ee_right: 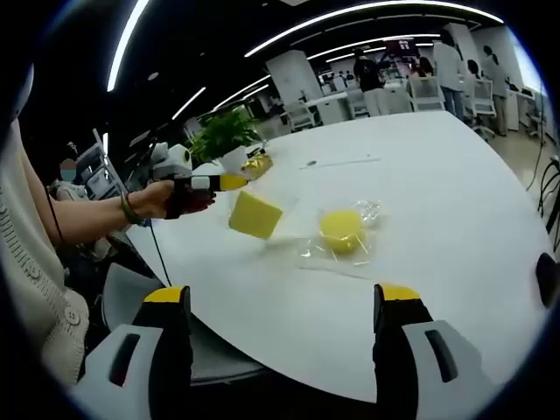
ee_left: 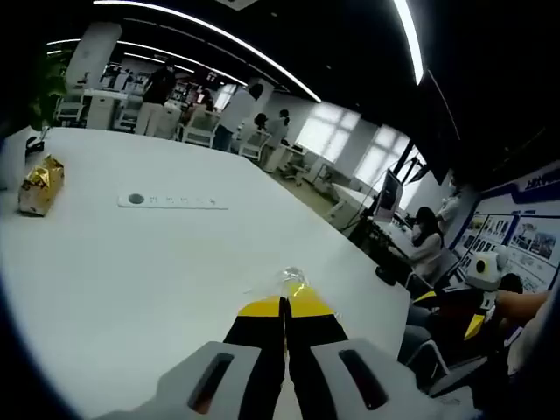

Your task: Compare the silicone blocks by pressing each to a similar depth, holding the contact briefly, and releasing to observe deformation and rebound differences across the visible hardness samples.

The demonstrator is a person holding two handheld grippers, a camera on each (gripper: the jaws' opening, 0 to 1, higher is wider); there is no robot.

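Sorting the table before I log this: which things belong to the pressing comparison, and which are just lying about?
Job:
yellow square silicone block
yellow round silicone block on clear plastic wrap
left hand-held gripper
right hand-held gripper

Lying about:
gold foil packet
potted plant

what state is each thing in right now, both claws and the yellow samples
left claw: shut on clear wrapper
right claw: open, holding nothing
square yellow block: tilted, raised off table in its wrapper
round yellow block: resting on white table, in clear wrapper
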